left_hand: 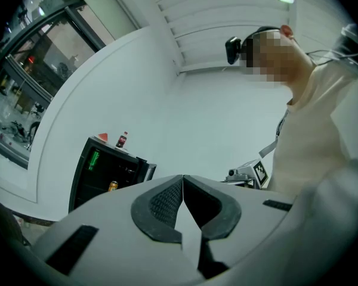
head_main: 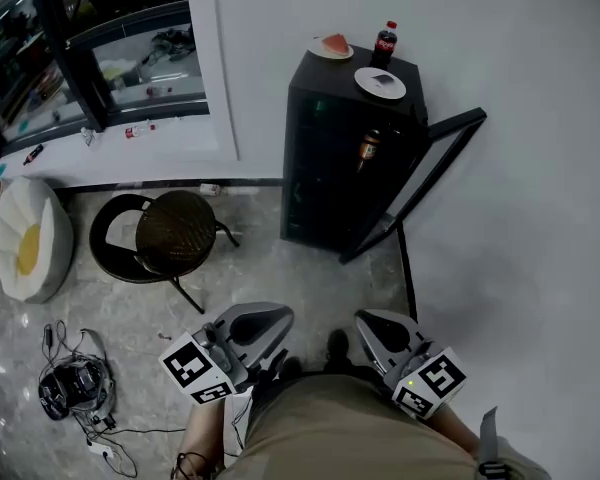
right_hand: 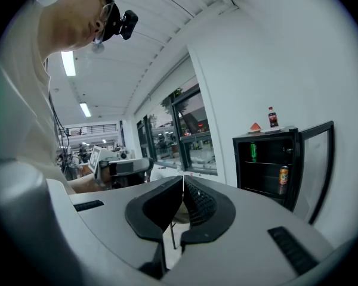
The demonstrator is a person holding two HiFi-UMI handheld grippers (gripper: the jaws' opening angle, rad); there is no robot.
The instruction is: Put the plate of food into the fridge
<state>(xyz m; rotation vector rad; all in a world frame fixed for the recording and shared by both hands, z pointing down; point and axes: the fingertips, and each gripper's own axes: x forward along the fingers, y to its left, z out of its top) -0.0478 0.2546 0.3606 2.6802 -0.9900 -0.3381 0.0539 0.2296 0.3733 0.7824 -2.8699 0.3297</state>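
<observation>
Black fridge (head_main: 325, 158) upper centre, door (head_main: 425, 176) open; plate of food (head_main: 331, 46) on its top. We hold left gripper (head_main: 278, 316), right gripper (head_main: 366, 320) clenched, empty, bottom of frame; plate well apart, straight up-frame, right gripper marginally nearer, we judge.

Left claw (left_hand: 182, 180), right claw (right_hand: 183, 180) closed, empty

No legible txt; bottle (head_main: 385, 40) label too small.
</observation>
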